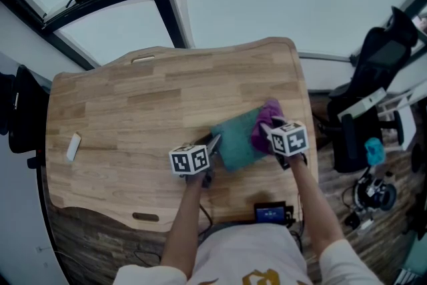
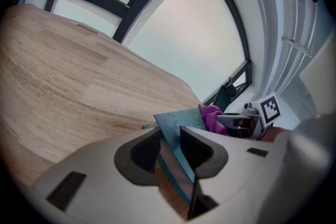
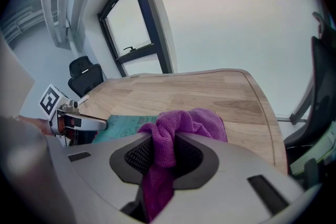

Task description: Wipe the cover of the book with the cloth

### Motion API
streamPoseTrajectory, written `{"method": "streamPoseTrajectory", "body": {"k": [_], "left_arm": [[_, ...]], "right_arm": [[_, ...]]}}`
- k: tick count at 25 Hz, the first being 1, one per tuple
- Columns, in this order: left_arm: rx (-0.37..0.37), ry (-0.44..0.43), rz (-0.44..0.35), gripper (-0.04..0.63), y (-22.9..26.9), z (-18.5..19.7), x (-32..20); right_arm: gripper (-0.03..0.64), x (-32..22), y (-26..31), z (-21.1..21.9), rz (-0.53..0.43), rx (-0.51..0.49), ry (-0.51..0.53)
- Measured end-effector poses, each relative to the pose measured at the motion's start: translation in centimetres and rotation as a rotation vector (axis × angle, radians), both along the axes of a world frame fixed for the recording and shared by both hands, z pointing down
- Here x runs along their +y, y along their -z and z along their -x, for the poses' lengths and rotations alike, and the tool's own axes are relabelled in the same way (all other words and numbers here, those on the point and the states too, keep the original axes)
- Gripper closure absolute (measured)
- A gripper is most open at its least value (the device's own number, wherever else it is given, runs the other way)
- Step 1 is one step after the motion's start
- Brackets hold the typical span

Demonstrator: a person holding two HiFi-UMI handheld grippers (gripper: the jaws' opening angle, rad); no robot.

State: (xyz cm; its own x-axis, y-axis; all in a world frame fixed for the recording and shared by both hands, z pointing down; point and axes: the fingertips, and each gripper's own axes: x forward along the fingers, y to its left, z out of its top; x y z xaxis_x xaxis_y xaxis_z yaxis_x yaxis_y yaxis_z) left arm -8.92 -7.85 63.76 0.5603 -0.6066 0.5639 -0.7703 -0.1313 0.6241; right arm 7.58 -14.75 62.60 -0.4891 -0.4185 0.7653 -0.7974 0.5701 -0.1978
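Currently on tabletop: a thin teal book [image 1: 235, 140] lies flat on the light wooden tabletop [image 1: 133, 117], right of centre, near the person's edge.
Left tool [image 2: 170, 152]: jaws pinch the book's left edge, with the cover standing between the pads.
Right tool [image 3: 164, 152]: jaws are closed on a bunched purple microfibre cloth [image 3: 197, 120].
Cloth position: it rests on the book's right part, touching the cover.
Tools: both are at the book, one on either side.

A wooden table [image 1: 133, 103] is carrying a teal book [image 1: 235, 142] right of its middle. A small white object [image 1: 73, 147] is lying near its left edge.
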Motion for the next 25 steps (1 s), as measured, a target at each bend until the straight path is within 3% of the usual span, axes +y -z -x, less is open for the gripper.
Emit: {"method": "streamPoseTrajectory", "body": {"k": [9,25], "left_arm": [[-0.005,0.008,0.010,0.476,-0.5,0.1,0.2],[-0.010,0.011,0.007,0.476,-0.5,0.1,0.2]], "right_arm": [[0.540,0.1,-0.4,0.2,-0.018,0.005,0.000],[0.540,2.8,0.0,4.8,-0.051,0.008,0.092]]}}
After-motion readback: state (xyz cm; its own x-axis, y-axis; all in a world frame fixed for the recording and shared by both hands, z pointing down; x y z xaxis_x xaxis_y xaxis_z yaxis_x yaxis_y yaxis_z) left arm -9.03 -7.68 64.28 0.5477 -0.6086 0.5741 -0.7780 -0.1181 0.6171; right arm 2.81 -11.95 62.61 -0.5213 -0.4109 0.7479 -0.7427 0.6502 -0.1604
